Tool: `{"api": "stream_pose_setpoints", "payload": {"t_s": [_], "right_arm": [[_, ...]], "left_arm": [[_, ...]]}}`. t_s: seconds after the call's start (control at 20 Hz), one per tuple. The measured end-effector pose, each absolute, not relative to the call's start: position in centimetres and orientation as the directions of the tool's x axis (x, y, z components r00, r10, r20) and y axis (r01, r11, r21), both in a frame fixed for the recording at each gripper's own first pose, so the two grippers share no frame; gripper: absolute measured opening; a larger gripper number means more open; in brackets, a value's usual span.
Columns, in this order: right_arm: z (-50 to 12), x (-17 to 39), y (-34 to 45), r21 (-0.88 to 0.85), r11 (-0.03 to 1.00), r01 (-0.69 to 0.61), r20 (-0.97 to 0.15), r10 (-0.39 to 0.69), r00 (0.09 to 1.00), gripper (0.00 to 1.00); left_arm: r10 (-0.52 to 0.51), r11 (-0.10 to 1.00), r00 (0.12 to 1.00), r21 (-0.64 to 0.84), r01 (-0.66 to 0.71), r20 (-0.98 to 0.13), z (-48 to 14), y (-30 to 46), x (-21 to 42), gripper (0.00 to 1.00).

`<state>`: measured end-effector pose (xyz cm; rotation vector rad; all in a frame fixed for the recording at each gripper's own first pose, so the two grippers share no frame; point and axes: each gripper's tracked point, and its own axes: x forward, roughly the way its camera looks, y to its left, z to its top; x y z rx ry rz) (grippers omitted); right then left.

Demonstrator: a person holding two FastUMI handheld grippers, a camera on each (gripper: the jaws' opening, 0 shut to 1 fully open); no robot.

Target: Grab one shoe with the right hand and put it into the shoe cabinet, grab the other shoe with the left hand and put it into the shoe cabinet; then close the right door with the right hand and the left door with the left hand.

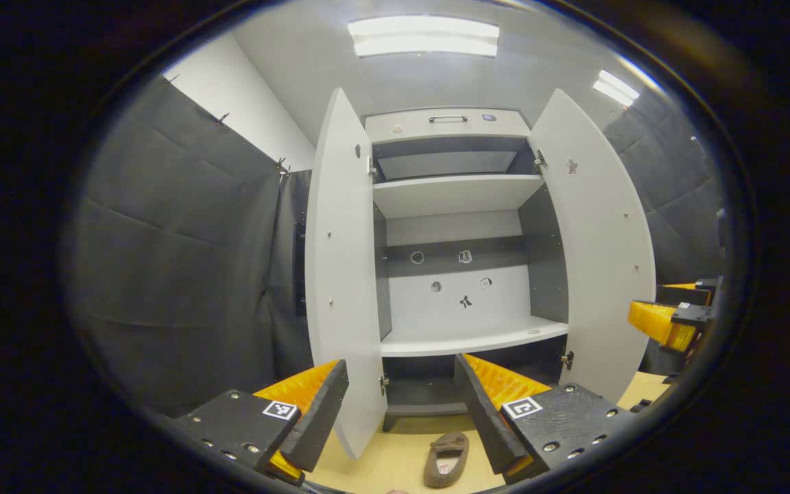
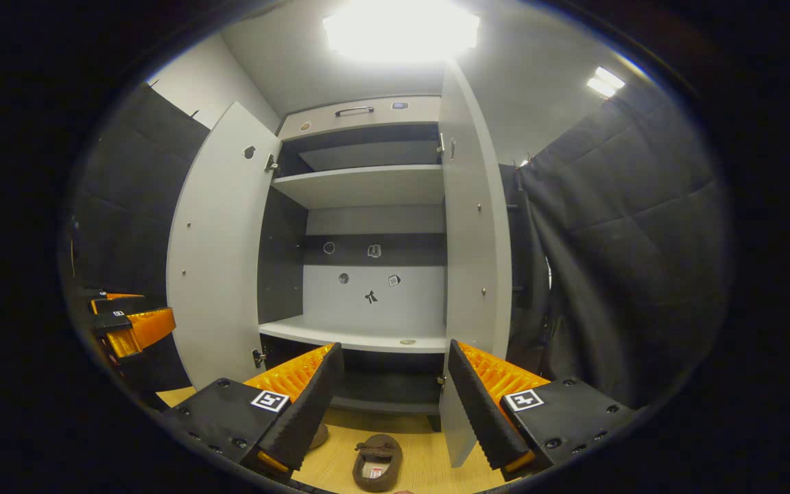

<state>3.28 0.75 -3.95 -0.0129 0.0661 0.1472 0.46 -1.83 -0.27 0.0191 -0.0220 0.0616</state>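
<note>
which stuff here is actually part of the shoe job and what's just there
Part of the job:
- brown shoe on the floor
- second shoe, mostly hidden behind a finger
- shoe cabinet
- left door, open
- right door, open
- left gripper and right gripper, both open

Just there:
- small stickers on the cabinet's back panel
- ceiling lights
- top drawer handle

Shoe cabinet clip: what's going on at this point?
A person holds two tongs, both open and empty, facing the tall grey shoe cabinet, whose two doors stand open. The left tongs and right tongs hover above a brown slipper-style shoe lying on the light wooden floor. Neither shoe is grabbed yet.
</note>
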Motion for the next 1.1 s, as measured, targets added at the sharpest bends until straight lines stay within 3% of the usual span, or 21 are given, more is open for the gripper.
{"api": "stream_pose_setpoints", "payload": {"t_s": [0.2, 0.3, 0.4, 0.75, 1.1], "right_arm": [[-8.2, 4.9, 2.6, -0.002, 0.982, -0.188, -0.16, 0.185, 0.97, 0.98], [-10.8, 5.5, 3.6, 0.005, 0.979, -0.203, -0.216, 0.199, 0.956, 0.98], [-13.6, 5.9, 4.5, -0.007, 0.976, -0.217, -0.273, 0.207, 0.94, 0.98], [-24.2, 6.6, 6.5, -0.028, 0.965, -0.26, -0.508, 0.211, 0.835, 0.99], [-32.8, 5.4, 7.3, -0.003, 0.953, -0.304, -0.708, 0.213, 0.674, 0.99]], "left_arm": [[0.066, 0.998, 0.998, 0.014, -0.066, 0.008, -1.3, -1.4, 1.6, 0.98], [0.062, 0.998, 0.998, 0.017, -0.062, 0.0, -1.8, -1.1, 2.4, 0.86], [0.062, 0.998, 0.998, 0.012, -0.062, 0.002, -2.0, -0.7, 3.2, 0.92], [0.04, 0.999, 0.999, 0.021, -0.04, -0.006, -3.2, -0.1, 5.5, 0.92], [0.044, 0.998, 0.999, 0.038, -0.043, -0.015, -4.2, 1.4, 6.2, 0.92]]}}
